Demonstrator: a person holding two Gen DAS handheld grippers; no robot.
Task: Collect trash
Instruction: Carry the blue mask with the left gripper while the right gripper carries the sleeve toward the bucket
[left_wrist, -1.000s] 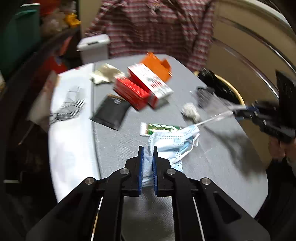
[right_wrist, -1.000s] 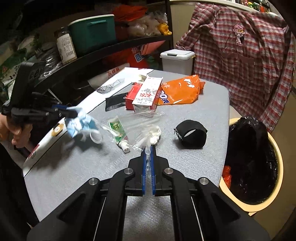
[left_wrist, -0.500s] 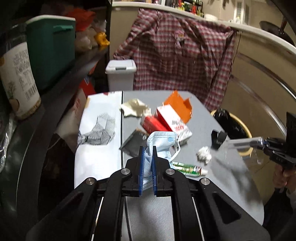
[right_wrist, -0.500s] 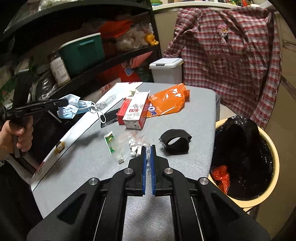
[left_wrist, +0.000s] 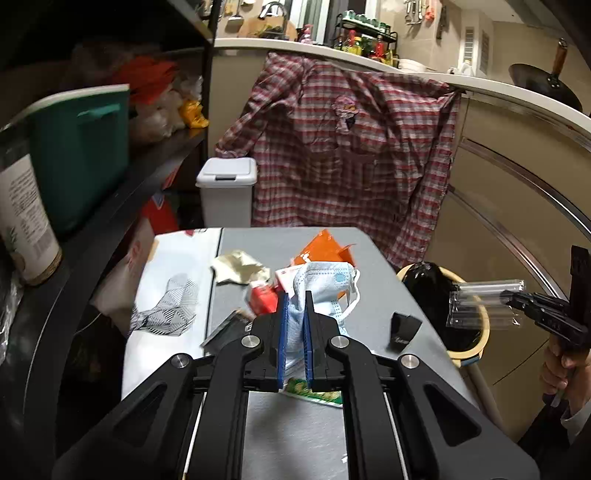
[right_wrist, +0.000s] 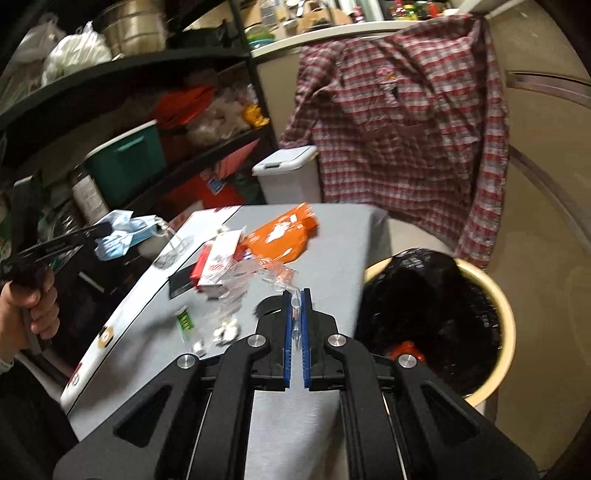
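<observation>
My left gripper is shut on a crumpled blue face mask, held above the grey table; it also shows in the right wrist view. My right gripper is shut on a clear plastic wrapper, which also shows in the left wrist view near the bin. The cream bin with a black liner stands right of the table. On the table lie an orange packet, a red-white carton, a green tube, a white wad and a black band.
A white lidded bin and a hanging plaid shirt are behind the table. Dark shelves with a green box run along the left. A white printed sheet covers the table's left side.
Both grippers have lifted up from the table with their loads. The left raised the mask high; the right carried the wrapper rightward to the bin.
</observation>
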